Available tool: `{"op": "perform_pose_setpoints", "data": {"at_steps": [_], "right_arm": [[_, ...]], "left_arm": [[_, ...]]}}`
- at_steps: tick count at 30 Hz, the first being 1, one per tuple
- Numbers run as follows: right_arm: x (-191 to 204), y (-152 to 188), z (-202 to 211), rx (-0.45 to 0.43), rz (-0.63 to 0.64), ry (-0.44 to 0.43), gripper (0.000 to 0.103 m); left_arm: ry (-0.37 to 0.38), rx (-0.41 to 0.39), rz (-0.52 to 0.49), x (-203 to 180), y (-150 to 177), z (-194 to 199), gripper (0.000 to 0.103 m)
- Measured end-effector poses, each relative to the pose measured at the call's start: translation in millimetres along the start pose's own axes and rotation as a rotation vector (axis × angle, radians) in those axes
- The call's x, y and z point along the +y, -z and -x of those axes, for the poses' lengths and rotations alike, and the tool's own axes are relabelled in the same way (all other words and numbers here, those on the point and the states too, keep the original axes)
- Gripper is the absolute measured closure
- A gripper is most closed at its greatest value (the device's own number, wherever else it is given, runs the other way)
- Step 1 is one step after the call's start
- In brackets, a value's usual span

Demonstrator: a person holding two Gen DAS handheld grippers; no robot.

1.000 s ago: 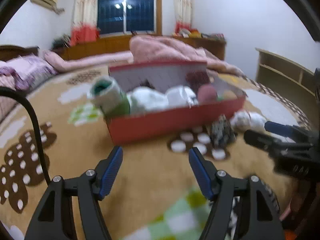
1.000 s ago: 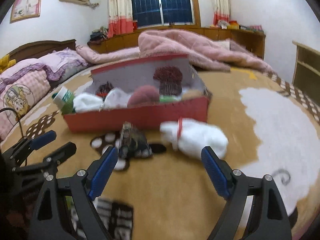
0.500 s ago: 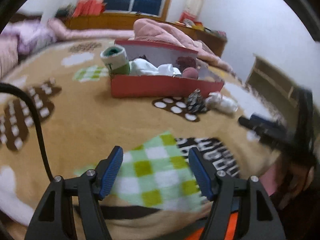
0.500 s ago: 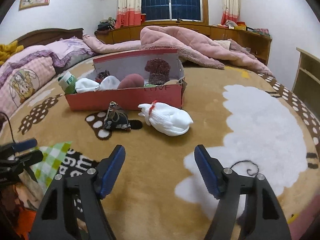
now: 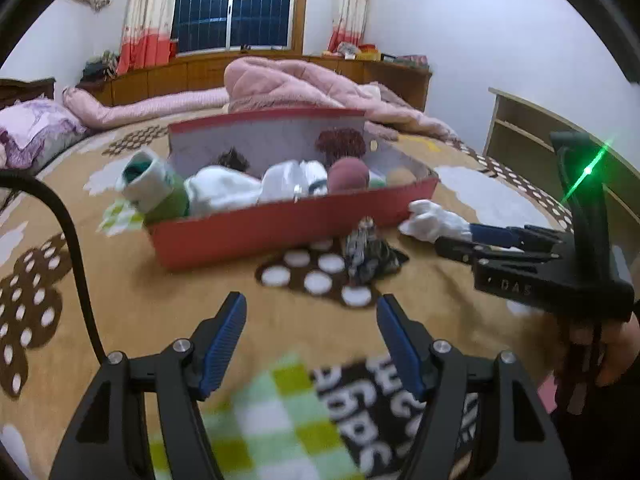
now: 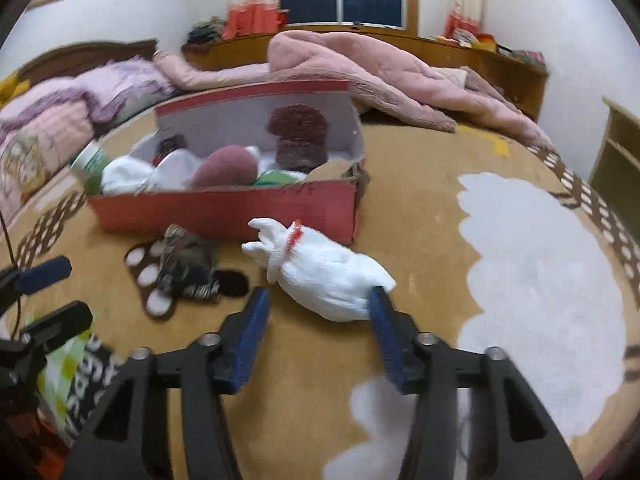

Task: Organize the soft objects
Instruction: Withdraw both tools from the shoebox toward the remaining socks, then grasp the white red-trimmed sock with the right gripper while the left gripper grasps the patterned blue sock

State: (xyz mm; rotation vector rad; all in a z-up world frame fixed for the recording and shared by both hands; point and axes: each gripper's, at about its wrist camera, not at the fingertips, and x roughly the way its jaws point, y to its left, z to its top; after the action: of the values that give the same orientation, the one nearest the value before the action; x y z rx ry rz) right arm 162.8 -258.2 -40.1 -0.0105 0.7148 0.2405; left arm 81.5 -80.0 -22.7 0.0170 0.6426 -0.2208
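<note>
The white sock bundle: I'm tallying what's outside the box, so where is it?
The white sock bundle lies on the blanket just in front of the red box's right corner, right of the dark patterned bundle, at the right gripper's fingertips.

A shallow red cardboard box [image 6: 224,210] sits mid-bed on the tan patterned blanket [image 6: 420,208], filled with rolled socks and knitted soft items. Just before its front wall lie a dark striped sock bundle [image 6: 188,268], to the left, and a white rolled sock [image 6: 324,276], near the box's right front corner. Behind the box lies a heaped pink quilt [image 6: 360,64].
</note>
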Motion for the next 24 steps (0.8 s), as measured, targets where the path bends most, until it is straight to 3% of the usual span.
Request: {"op": "perform_pose_setpoints", "data": {"at_steps": [1, 2, 8, 13, 16, 20, 22, 23, 24], "right_arm": [[-1.8, -0.7, -1.7, -0.003, -0.013, -0.007, 0.024], [-5.1, -2.0, -5.0, -0.002, -0.043, -0.019, 0.02], [-30.3, -1.5, -10.6, 0.018, -0.211, -0.039, 0.015], [-52.4, 1.2, -11.9, 0.01, -0.349, -0.124, 0.015], [-52.0, 0.4, -14.1, 0.007, -0.355, -0.123, 0.013], [-34.4, -2.7, -17.5, 0.019, -0.257, -0.089, 0.005], [-23.6, -3.7, -19.3, 0.03, -0.192, -0.094, 0.005], [-17.7, -3.2, -19.3, 0.03, -0.153, -0.098, 0.014], [-14.5, -1.6, -18.5, 0.023, -0.132, -0.104, 0.03]], "left_arm": [[-0.008, -0.01, -0.001, 0.4, -2.1, -4.1, 0.032], [-0.017, -0.009, 0.005, 1.9, -3.6, -8.6, 0.032], [-0.054, 0.072, 0.125, 27.9, -2.2, -32.1, 0.032], [-0.011, 0.113, 0.257, 56.8, 5.9, -41.7, 0.033], [-0.037, 0.126, 0.231, 54.1, 5.7, -43.1, 0.033], [-0.049, 0.131, 0.218, 51.9, 6.6, -41.6, 0.033], [-0.052, 0.133, 0.215, 51.9, 6.6, -41.4, 0.033], [-0.055, 0.135, 0.211, 51.8, 6.7, -41.4, 0.033], [-0.056, 0.136, 0.21, 50.7, 6.7, -41.5, 0.033]]}}
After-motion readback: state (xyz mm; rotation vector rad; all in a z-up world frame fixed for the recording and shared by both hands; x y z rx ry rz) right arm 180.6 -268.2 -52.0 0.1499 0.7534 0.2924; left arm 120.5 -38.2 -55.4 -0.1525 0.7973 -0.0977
